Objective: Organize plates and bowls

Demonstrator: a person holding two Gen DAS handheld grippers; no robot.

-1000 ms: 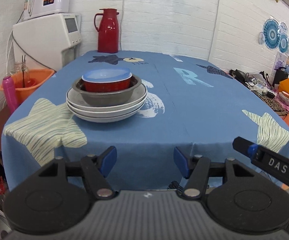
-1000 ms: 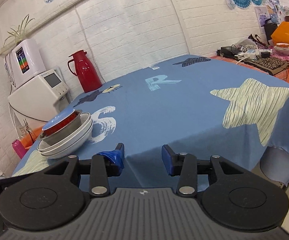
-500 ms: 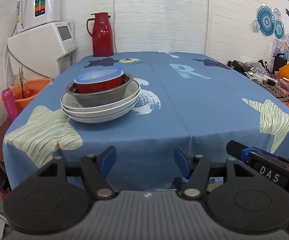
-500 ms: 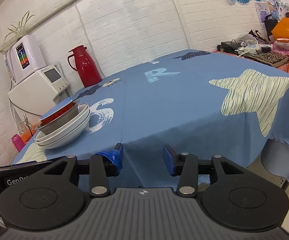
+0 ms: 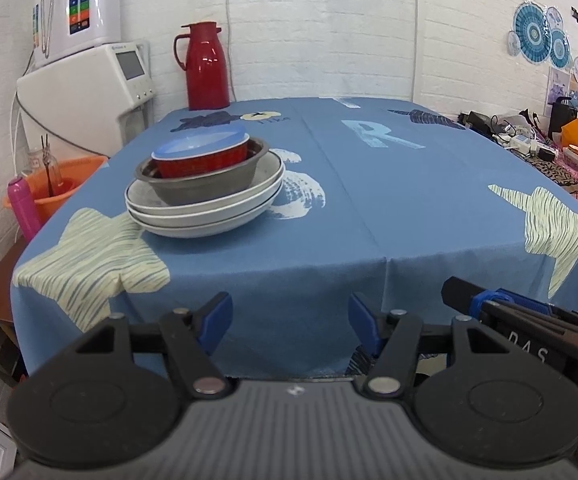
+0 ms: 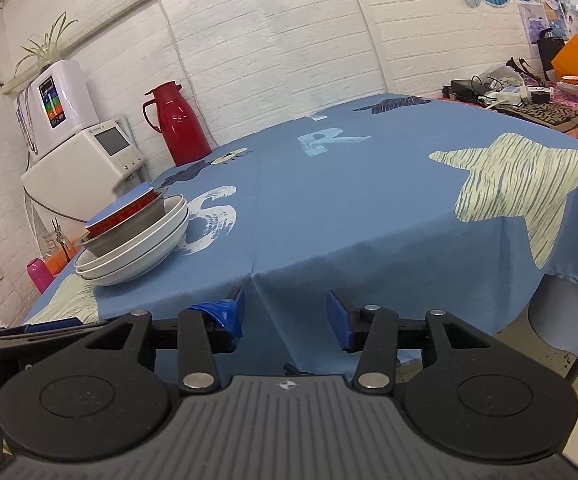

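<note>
A stack of dishes stands on the left of the blue-clothed table (image 5: 369,200): white plates (image 5: 205,210) at the bottom, a grey metal bowl (image 5: 205,182) on them, and a red bowl with a blue rim (image 5: 203,156) on top. The right wrist view shows the same white plates (image 6: 137,256) and red bowl (image 6: 129,210). My left gripper (image 5: 289,322) is open and empty, held below the table's near edge. My right gripper (image 6: 285,316) is open and empty too, off the near edge, right of the stack.
A red thermos jug (image 5: 205,68) stands at the table's back left. White appliances (image 5: 85,92) and an orange bucket (image 5: 55,188) sit left of the table. Cluttered items (image 5: 529,140) lie on a side surface at the right. A grey stool (image 6: 561,312) stands near the table's right corner.
Both grippers have drawn back and dropped lower, away from the table. The dish stack now sits farther off. Both jaws stay open.
</note>
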